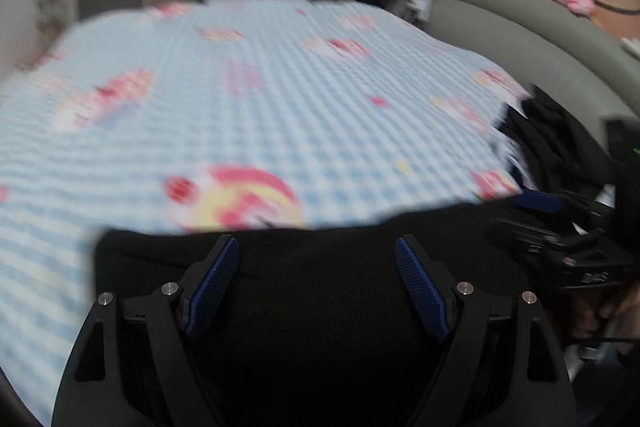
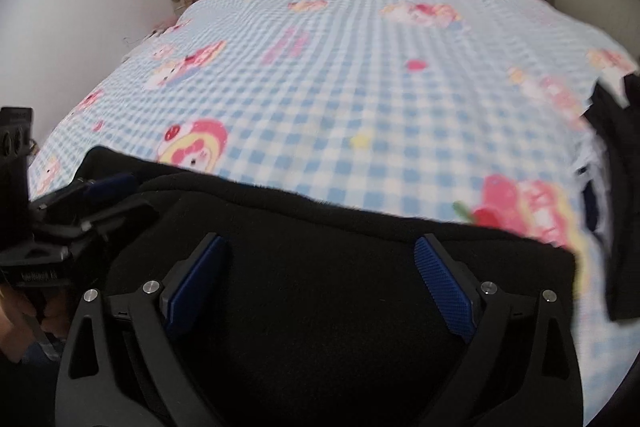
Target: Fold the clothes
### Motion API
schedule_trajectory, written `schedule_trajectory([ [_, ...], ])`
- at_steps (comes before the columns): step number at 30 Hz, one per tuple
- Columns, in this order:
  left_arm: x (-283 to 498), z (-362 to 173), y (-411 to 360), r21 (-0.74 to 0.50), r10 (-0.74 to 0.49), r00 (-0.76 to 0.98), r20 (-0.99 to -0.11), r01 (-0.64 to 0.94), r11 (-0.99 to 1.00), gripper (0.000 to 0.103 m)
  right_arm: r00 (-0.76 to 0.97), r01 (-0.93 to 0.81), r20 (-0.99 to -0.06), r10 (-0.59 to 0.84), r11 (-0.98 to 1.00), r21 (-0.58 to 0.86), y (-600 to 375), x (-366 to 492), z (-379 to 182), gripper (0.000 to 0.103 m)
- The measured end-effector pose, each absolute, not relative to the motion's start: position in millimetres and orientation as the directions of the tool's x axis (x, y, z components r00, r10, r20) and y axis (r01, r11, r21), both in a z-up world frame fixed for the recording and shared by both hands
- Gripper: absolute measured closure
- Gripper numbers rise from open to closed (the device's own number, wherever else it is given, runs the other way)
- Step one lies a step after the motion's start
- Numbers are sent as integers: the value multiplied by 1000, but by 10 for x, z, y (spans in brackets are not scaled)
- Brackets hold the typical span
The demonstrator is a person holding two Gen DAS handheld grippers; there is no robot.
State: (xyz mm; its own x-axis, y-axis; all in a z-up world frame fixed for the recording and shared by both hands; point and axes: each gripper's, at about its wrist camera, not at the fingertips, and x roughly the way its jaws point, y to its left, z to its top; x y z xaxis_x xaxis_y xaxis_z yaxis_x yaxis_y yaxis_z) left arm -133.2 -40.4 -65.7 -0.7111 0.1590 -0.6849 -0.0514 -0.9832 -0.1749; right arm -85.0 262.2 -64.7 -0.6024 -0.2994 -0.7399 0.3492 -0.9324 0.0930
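- Left tongs (image 1: 316, 247): jaws spread wide, gripping nothing, over black garment (image 1: 320, 307).
- Right tongs (image 2: 320, 247): same, wide apart, empty.
- Garment lies flat at near edge of checked bedspread (image 2: 340, 87).
- More dark clothes (image 2: 616, 187) piled to the right.

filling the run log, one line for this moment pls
left gripper open | right gripper open | both over black garment | on checked bedsheet

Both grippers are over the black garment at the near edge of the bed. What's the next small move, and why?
Probably lower and close both: the left gripper and right gripper are open over the black garment, gripping nothing, with checked bedspread beyond it.
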Motion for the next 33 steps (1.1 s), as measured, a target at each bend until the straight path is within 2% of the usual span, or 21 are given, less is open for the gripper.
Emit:
schedule_trajectory([
  [3, -1300, -754, -669, -241, 196, -701, -686, -35, -970, 21, -639, 296, -739, -214, -955, 21, 2767, -883, -613, 7],
  [4, -1287, -806, -757, -268, 217, -696, -684, -37, -963, 29, -625, 284, -749, -218, -958, 42, 2851, -925, -679, 8],
  [6, -1261, -911, -933, -321, 259, -686, -680, -39, -946, 35, -594, 264, -768, -242, -960, 98, 3032, -1005, -826, 9],
  [9, -1206, -1008, -1146, -407, 321, -695, -643, -45, -912, 35, -598, 272, -742, -302, -948, 166, 3192, -980, -917, 10],
  [11, -1192, -1055, -1279, -466, 346, -709, -614, -28, -884, 43, -600, 253, -733, -321, -945, 207, 3290, -996, -924, 11],
  [13, -1213, -1120, -1438, -543, 380, -716, -586, -1, -839, 57, -602, 232, -724, -338, -941, 247, 3388, -1016, -927, 18],
  [16, -1253, -1204, -1604, -618, 431, -710, -557, 8, -786, 70, -597, 210, -716, -362, -932, 296, 3531, -1033, -944, 30],
  [18, -1274, -1223, -1650, -637, 445, -703, -555, 15, -771, 72, -592, 208, -713, -377, -925, 317, 3602, -1059, -958, 35],
  [21, -1279, -1167, -1659, -619, 425, -695, -581, 38, -785, 72, -589, 190, -721, -365, -930, 315, 3686, -1060, -952, 36],
  [23, -1248, -1051, -1607, -508, 324, -694, -642, 69, -859, 72, -585, 160, -732, -349, -935, 318, 3755, -1058, -941, 36],
  [24, -1226, -980, -1568, -428, 253, -693, -675, 88, -899, 67, -594, 119, -745, -302, -950, 290, 3812, -1038, -920, 21],
  [25, -1195, -903, -1528, -334, 162, -696, -700, 118, -935, 31, -604, 71, -759, -243, -965, 253, 3874, -1012, -895, 2],
  [26, -1147, -814, -1486, -218, 40, -701, -712, 166, -962, 18, -610, 23, -770, -184, -976, 215, 3937, -986, -869, 4],
  [27, -1091, -731, -1456, -149, -29, -708, -706, 188, -971, 16, -618, 16, -764, -185, -975, 223, 3961, -937, -819, 10],
  [30, -892, -517, -1252, -161, 36, -751, -659, 94, -983, 16, -643, 26, -731, -229, -960, 278, 4006, -774, -653, 13],
  [33, -708, -358, -968, -161, 107, -772, -626, -6, -987, 16, -643, 89, -720, -260, -960, 267, 3744, -566, -565, 13],
])
